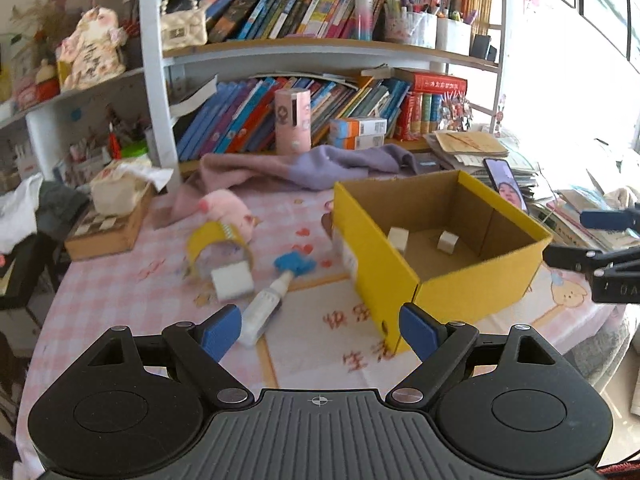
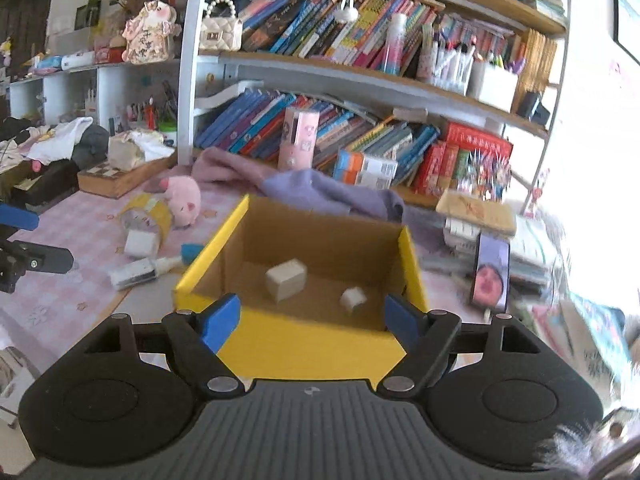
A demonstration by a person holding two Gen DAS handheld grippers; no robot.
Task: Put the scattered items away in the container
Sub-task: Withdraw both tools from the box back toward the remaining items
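A yellow cardboard box (image 1: 376, 256) stands open on the pink checked tablecloth with two white cubes (image 1: 398, 238) (image 1: 447, 242) inside. Left of it lie a white cube (image 1: 232, 280), a white tube with a blue cap (image 1: 266, 304), a yellow tape roll (image 1: 212, 240) and a pink pig plush (image 1: 226, 210). My left gripper (image 1: 320, 330) is open and empty, just in front of the tube and the box's near corner. My right gripper (image 2: 312, 322) is open over the box's near wall (image 2: 304, 344), with nothing between its pads. Both cubes (image 2: 286, 280) (image 2: 353, 299) show below it.
A purple cloth (image 1: 320, 168) lies behind the box, against a bookshelf (image 1: 320, 48). A phone (image 2: 490, 276) leans on stacked papers to the right. A wooden chess box (image 1: 108, 228) with tissues sits at the left. The right gripper (image 1: 564, 236) appears at the left view's right edge.
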